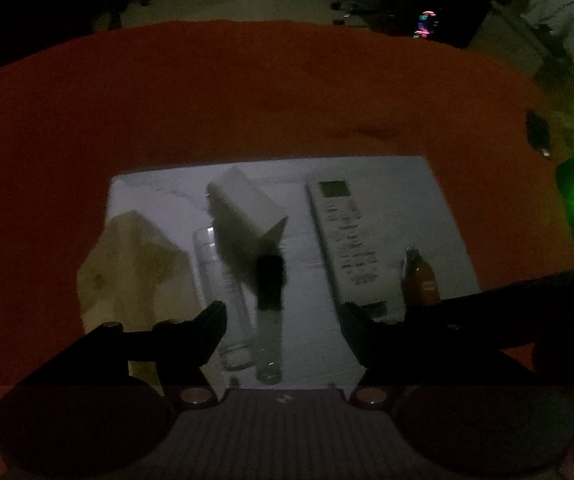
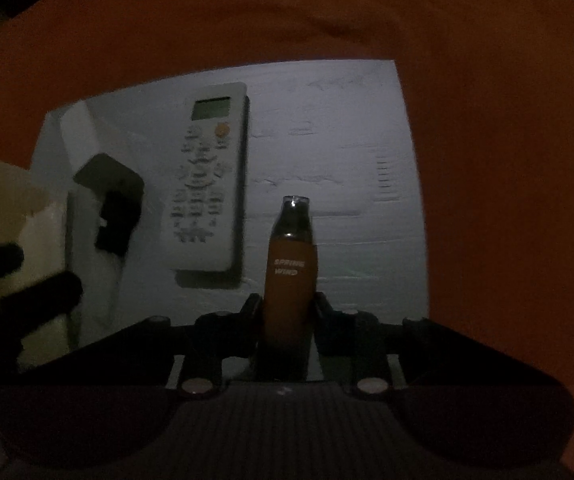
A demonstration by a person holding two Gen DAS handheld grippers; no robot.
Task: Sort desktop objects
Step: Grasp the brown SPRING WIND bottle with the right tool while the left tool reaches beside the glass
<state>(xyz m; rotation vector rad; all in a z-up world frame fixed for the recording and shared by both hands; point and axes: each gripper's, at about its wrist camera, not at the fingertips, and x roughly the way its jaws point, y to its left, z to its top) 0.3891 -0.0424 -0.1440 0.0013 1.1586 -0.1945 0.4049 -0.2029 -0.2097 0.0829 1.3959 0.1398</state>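
Dim scene: white tray [image 1: 439, 200] on an orange cloth [image 1: 247, 92], seen from two sides.

Left wrist view:
- Left gripper [image 1: 283, 320] spread wide, nothing pinched, hanging over two clear tubes
- Bare tube [image 1: 223, 280] lying lengthwise beside the left finger [image 1: 203, 332]
- Second tube [image 1: 269, 320] with a black cap, just right of the first, touching or nearly so
- White box [image 1: 247, 204] tilted behind the tubes, casting a dark shadow over them
- Crumpled beige paper [image 1: 127, 264] at the tray's left edge, partly off it
- Remote [image 1: 347, 236] flat on the tray, screen end far
- Brown bottle [image 1: 421, 276] right of the remote, only its upper part clear above dark gripper arms (grip itself not readable here)
- Green glare at the right edge, dark room beyond the cloth

Right wrist view:
- Right gripper [image 2: 287, 312] pressed together on the bottle [image 2: 289, 280], both fingers against its lower sides
- Bottle with neck away from the camera, white lettering on its body, above the tray's open right half, just right of the remote [image 2: 211, 184]; standing or lifted cannot be told
- Box [image 2: 83, 136] and black cap [image 2: 117, 216] at far left, both tubes' glass not made out
- Paper [image 2: 11, 208] behind the dark fingers [image 2: 27, 292] of the left gripper
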